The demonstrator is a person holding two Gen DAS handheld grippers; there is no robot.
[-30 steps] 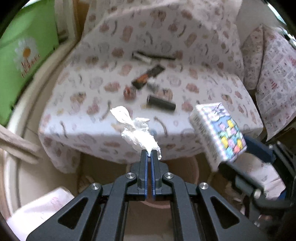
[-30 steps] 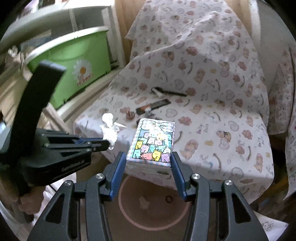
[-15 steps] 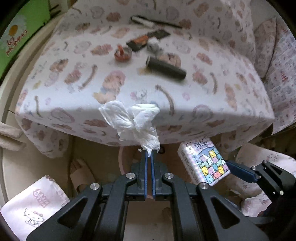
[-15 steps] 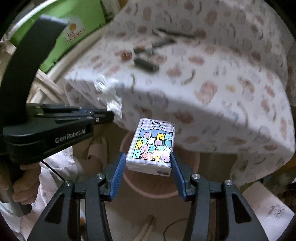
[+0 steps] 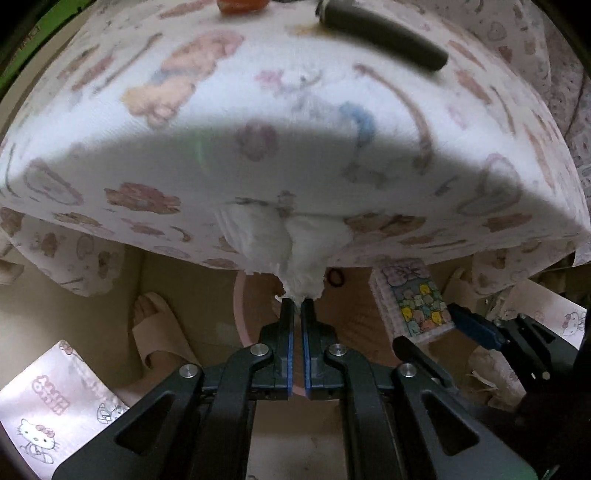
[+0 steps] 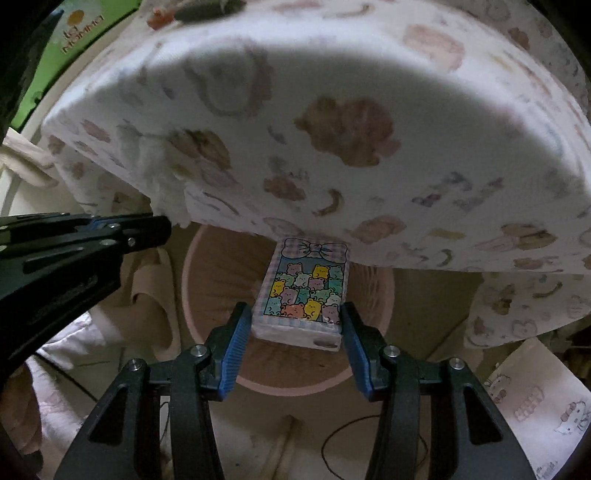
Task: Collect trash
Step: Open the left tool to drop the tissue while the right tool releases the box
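Over the pink bin [image 6: 221,382], the left gripper [image 5: 295,308] pinches a crumpled white tissue [image 5: 284,243], and the right gripper [image 6: 291,325] clamps a bear-print tissue pack [image 6: 304,291]. Beyond both lies the bear-print cloth [image 5: 295,155], carrying a dark tube [image 5: 384,33].

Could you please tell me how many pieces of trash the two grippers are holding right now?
2: a crumpled white tissue pinched in the left gripper, and a bear-print tissue pack clamped in the right gripper, both over the pink bin.
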